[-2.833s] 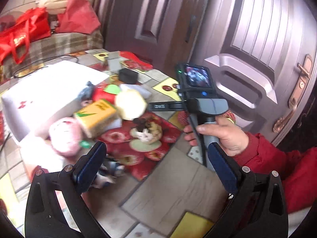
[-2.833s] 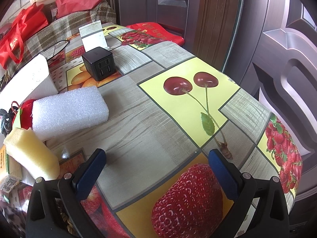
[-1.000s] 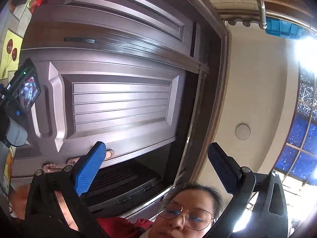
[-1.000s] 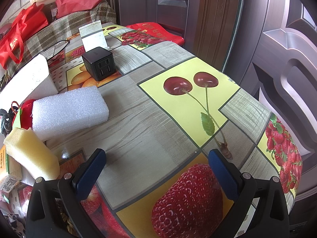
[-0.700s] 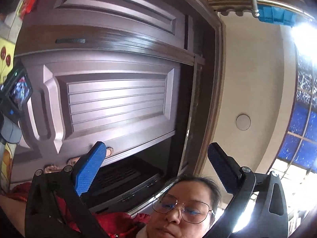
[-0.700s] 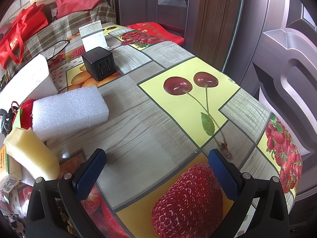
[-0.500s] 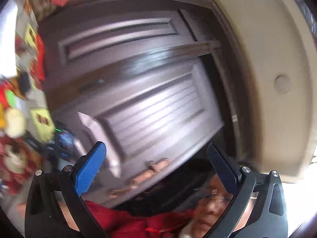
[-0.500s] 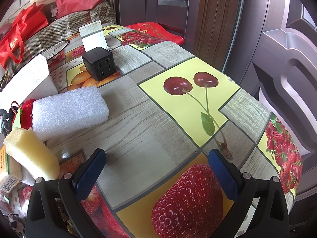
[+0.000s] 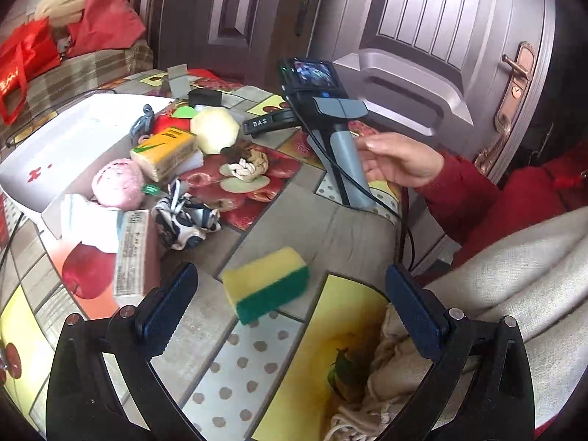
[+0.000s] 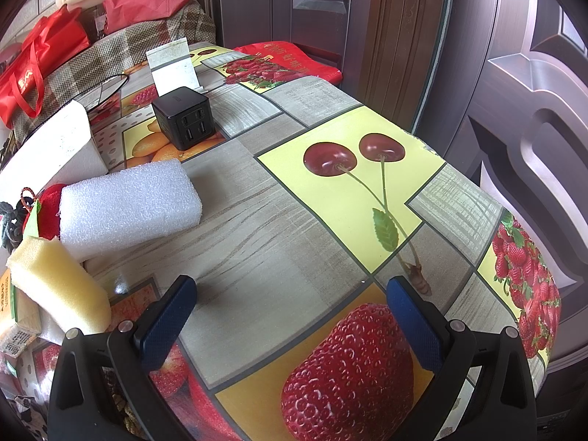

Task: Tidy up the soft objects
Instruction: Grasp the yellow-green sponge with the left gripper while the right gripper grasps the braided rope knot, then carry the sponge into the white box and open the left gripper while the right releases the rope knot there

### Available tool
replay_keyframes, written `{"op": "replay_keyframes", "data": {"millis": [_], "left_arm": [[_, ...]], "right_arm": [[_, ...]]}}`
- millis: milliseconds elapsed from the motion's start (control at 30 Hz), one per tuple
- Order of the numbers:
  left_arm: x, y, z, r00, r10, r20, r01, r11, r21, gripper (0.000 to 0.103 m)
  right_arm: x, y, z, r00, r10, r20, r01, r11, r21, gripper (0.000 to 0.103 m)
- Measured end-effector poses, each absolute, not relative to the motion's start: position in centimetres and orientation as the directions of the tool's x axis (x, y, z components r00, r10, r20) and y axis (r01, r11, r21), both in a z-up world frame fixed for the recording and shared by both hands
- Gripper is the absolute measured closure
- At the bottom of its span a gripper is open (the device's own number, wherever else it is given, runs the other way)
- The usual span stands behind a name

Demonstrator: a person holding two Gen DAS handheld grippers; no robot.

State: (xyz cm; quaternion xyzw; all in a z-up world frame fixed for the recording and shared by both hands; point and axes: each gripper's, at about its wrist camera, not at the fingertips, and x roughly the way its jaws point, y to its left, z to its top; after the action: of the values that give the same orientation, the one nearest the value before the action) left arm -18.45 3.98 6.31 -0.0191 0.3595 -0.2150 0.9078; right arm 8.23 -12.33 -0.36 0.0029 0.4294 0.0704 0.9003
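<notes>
In the left wrist view my left gripper (image 9: 290, 301) is open and empty, just above a yellow and green sponge (image 9: 267, 283) on the fruit-print table. Beyond it lie a black and white cloth (image 9: 185, 220), a pink plush ball (image 9: 117, 183), a tissue pack (image 9: 163, 152), a pale yellow sponge (image 9: 214, 129) and a knotted rope toy (image 9: 247, 161). The right gripper's body (image 9: 323, 110) stands on the table with a hand beside its handle. In the right wrist view my right gripper (image 10: 290, 312) is open and empty over bare table; white foam (image 10: 128, 205) and the yellow sponge (image 10: 55, 286) lie left.
A white box (image 9: 70, 143) sits at the table's left. A black charger cube (image 10: 183, 123) and a white card (image 10: 172, 64) stand at the back. A beige knit cloth (image 9: 496, 294) lies at the lower right. Brown doors stand behind the table.
The left gripper has swung down from pointing at the door and ceiling to face the table, with a yellow and green sponge now between its fingers' reach. The right gripper has not moved.
</notes>
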Motion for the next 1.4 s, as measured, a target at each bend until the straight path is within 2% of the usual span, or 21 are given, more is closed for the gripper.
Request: {"op": "replay_keyframes", "data": {"millis": [67,200,333,400,500,567,633,733,767,800,833,1000,1100,1133,1200,1233,1267,1333,1400], "left_arm": [[-18.1,4.1,5.9,0.653,-0.386,-0.652,0.354,0.916,-0.188,0.0],[-17.4,3.6,5.1,0.661,-0.268,-0.701,0.328,0.943,-0.051,0.002],[-16.7,2.6,4.5,0.655,-0.228,-0.72,0.369,0.928,0.041,0.01],[-16.4,2.6,4.4,0.649,-0.225,-0.727,0.382,0.923,0.055,0.018],[-16.0,2.9,4.2,0.634,-0.23,-0.739,0.391,0.919,0.049,0.019],[-15.7,2.6,3.8,0.618,-0.234,-0.751,0.406,0.913,0.05,0.019],[-15.2,2.0,3.2,0.597,-0.23,-0.768,0.425,0.903,0.06,0.019],[-14.6,1.2,2.5,0.578,-0.226,-0.784,0.443,0.894,0.069,0.021],[-14.4,1.0,2.3,0.573,-0.228,-0.787,0.448,0.892,0.068,0.03],[-14.4,0.8,2.2,0.574,-0.225,-0.787,0.45,0.89,0.073,0.043],[-14.3,0.8,2.1,0.568,-0.235,-0.788,0.455,0.889,0.063,0.047],[-14.8,1.2,2.2,0.576,-0.261,-0.775,0.442,0.897,0.027,0.053],[-15.1,1.2,2.6,0.595,-0.26,-0.76,0.436,0.899,0.034,0.053],[-15.1,1.2,2.6,0.597,-0.262,-0.758,0.435,0.9,0.033,0.053],[-15.3,1.0,2.7,0.603,-0.262,-0.753,0.438,0.898,0.038,0.053],[-15.4,0.9,2.8,0.608,-0.264,-0.749,0.44,0.897,0.041,0.053],[-15.6,0.9,3.0,0.618,-0.266,-0.74,0.439,0.897,0.045,0.054],[-16.1,1.2,3.8,0.652,-0.282,-0.704,0.43,0.902,0.037,0.054],[-17.2,2.2,5.1,0.711,-0.3,-0.636,0.401,0.916,0.016,0.054]], "right_arm": [[8.2,-12.3,-0.4,0.621,0.129,-0.773,-0.124,0.99,0.066,0.0],[8.3,-12.3,-0.4,0.621,0.129,-0.773,-0.124,0.99,0.065,0.0],[8.6,-12.3,-0.4,0.619,0.141,-0.773,-0.141,0.988,0.067,0.0],[8.7,-12.9,-0.2,0.609,0.198,-0.768,-0.202,0.975,0.091,0.0],[6.3,-15.9,1.4,0.657,0.368,-0.658,-0.293,0.929,0.227,0.0],[3.4,-16.2,3.1,0.7,0.466,-0.542,-0.451,0.876,0.17,0.0],[0.5,-15.0,4.2,0.672,0.549,-0.498,-0.619,0.785,0.029,0.0],[-1.9,-12.0,3.7,0.528,0.625,-0.574,-0.782,0.621,-0.043,0.0],[-1.8,-10.7,3.1,0.504,0.612,-0.61,-0.804,0.591,-0.071,0.0],[-1.9,-9.7,2.6,0.489,0.606,-0.628,-0.816,0.571,-0.085,0.0],[-1.9,-8.5,2.0,0.487,0.592,-0.642,-0.821,0.561,-0.105,0.0],[0.5,-6.4,0.4,0.457,0.535,-0.711,-0.798,0.599,-0.063,0.003],[1.6,-6.3,-0.5,0.427,0.522,-0.739,-0.788,0.615,-0.021,0.016],[1.9,-6.3,-0.9,0.414,0.515,-0.751,-0.788,0.615,-0.012,0.025],[1.7,-6.6,-0.9,0.394,0.532,-0.749,-0.797,0.604,0.009,0.03],[1.4,-6.8,-0.7,0.394,0.538,-0.745,-0.803,0.596,0.006,0.042],[1.3,-6.9,-0.5,0.389,0.55,-0.739,-0.813,0.582,0.005,0.06],[1.0,-7.1,-0.2,0.373,0.572,-0.731,-0.833,0.554,0.009,0.068],[-0.8,-8.1,0.8,0.378,0.618,-0.689,-0.842,0.539,0.021,0.069]]}}
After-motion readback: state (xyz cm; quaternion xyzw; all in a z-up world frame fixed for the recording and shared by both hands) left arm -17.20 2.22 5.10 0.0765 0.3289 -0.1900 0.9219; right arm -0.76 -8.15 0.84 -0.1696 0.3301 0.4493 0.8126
